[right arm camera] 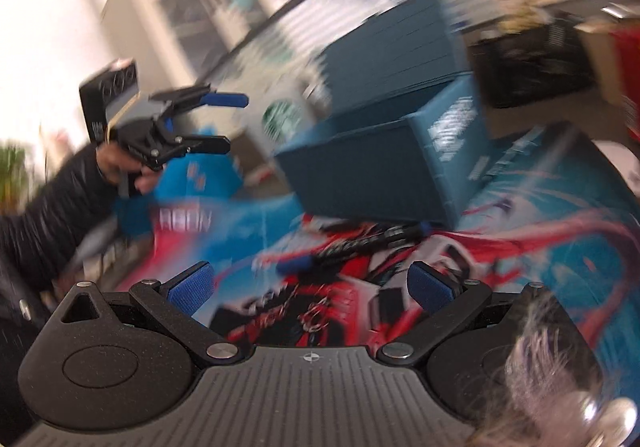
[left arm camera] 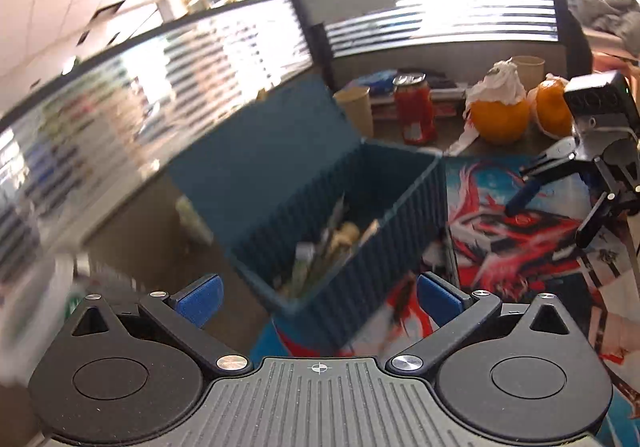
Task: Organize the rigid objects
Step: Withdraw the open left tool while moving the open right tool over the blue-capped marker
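Note:
A dark teal ribbed storage box (left arm camera: 340,207) stands open with its lid (left arm camera: 260,139) tipped back; several small objects lie inside it, blurred. It also shows in the right wrist view (right arm camera: 380,171). My left gripper (left arm camera: 318,297) is open and empty, just in front of the box's near corner. My right gripper (right arm camera: 310,285) is open and empty above the colourful mat (right arm camera: 520,239), where a dark pen-like object (right arm camera: 352,247) with a blue end lies blurred. The right gripper (left arm camera: 548,187) shows to the right of the box in the left wrist view; the left gripper (right arm camera: 228,123) shows in the right wrist view.
At the back stand a red can (left arm camera: 414,107), paper cups (left arm camera: 356,107) and two oranges (left arm camera: 500,115) with white wrapping. A green-logo cup (right arm camera: 280,119) stands behind the box. A black crate (right arm camera: 532,67) sits at the far right.

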Demonstrator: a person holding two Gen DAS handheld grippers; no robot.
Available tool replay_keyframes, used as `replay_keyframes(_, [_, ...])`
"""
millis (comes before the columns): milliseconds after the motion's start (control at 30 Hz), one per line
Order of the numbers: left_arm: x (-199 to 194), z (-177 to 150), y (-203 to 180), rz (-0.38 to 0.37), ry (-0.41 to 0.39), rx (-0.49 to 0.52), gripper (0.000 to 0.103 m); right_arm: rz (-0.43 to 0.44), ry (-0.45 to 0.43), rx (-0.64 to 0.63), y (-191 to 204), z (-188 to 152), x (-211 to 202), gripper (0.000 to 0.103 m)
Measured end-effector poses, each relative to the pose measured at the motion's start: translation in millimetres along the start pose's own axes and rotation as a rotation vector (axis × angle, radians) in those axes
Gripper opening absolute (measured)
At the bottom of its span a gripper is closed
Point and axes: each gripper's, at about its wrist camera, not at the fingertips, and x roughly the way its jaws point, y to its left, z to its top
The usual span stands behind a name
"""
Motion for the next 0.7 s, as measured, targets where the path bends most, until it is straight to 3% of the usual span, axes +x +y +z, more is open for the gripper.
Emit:
replay_keyframes(333, [-24,-80,-9,0.113,0.012,-0.251,0.103,0.062,0.308,-0.352,38,39,72,0.103])
replay_keyframes(467, [-27,-100,-4,0.173,0.002,-0.338,0.103,0.022,0.397,-0.455,46,43,100,0.103])
replay_keyframes(700, [-30,-117,4,0.209,-0.048,-0.444,0.103,-0.092,0.512,-0.557,46,36,139,0.103])
